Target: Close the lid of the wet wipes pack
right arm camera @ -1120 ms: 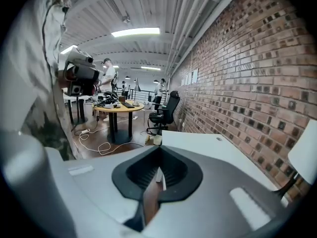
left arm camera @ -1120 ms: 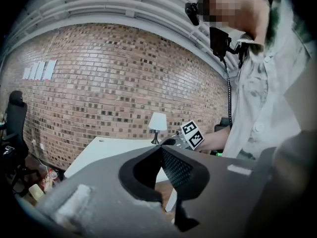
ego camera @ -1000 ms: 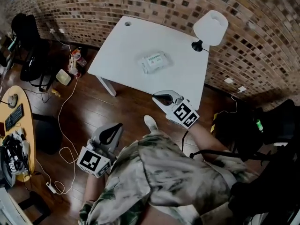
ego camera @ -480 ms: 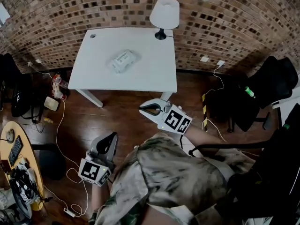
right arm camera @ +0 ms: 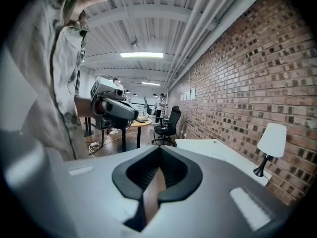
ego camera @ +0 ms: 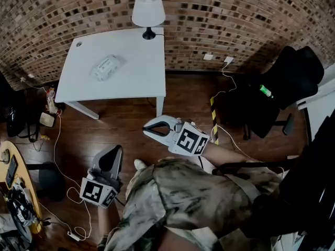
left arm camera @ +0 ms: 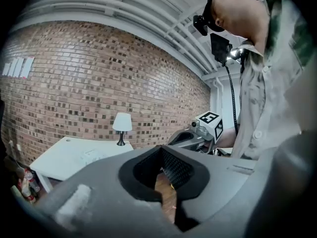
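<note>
A brick wall (ego camera: 235, 14) backs the white table (ego camera: 136, 72); the wet wipes pack (ego camera: 106, 67) lies on it. Our left gripper (ego camera: 112, 149) and right gripper (ego camera: 146, 131), both clenched on nothing, hang well short of the table. We should step close, then press the lid down squarely.

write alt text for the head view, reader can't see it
A person holds a left gripper and right gripper, both shut and empty, over a wood floor, short of a white table. A wipes pack and a lamp sit on it.

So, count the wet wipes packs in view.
1: the wet wipes pack lies on the white table, apart from the lamp at its far corner. No other shows.
</note>
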`<action>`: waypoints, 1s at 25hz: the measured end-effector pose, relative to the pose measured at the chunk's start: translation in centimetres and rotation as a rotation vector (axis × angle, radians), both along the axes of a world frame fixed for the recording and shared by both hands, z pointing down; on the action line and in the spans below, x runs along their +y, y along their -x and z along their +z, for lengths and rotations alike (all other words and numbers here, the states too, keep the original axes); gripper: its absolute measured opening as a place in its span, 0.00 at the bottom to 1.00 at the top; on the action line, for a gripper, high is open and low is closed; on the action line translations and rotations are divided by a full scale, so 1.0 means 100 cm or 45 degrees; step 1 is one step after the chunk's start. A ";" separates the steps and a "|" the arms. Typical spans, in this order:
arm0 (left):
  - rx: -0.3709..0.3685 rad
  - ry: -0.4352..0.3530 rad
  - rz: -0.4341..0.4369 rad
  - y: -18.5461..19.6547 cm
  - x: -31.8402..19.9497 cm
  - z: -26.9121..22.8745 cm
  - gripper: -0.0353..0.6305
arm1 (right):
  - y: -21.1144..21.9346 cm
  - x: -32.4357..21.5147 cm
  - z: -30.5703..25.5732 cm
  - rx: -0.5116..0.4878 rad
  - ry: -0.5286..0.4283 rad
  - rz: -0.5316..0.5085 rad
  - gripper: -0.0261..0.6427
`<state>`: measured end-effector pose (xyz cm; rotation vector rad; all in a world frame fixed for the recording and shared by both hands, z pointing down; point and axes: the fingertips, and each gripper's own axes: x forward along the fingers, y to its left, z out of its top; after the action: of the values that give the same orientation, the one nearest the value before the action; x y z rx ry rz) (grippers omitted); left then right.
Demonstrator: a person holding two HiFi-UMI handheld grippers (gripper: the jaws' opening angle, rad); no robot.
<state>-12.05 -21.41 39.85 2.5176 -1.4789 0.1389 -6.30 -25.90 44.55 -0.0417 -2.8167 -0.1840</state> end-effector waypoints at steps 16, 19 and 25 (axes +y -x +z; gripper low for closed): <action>-0.022 0.067 -0.112 -0.114 0.074 -0.010 0.06 | -0.111 0.069 -0.014 -0.039 0.073 -0.082 0.04; -0.029 0.058 -0.079 -0.123 0.092 -0.016 0.06 | -0.114 0.091 -0.016 -0.062 0.074 -0.089 0.04; -0.020 0.024 -0.041 -0.123 0.150 -0.021 0.06 | -0.110 0.147 -0.029 -0.063 0.044 -0.063 0.04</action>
<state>0.21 -6.41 37.72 2.4820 -1.5158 0.1671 4.75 -11.17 41.70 -0.1166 -2.8701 -0.1501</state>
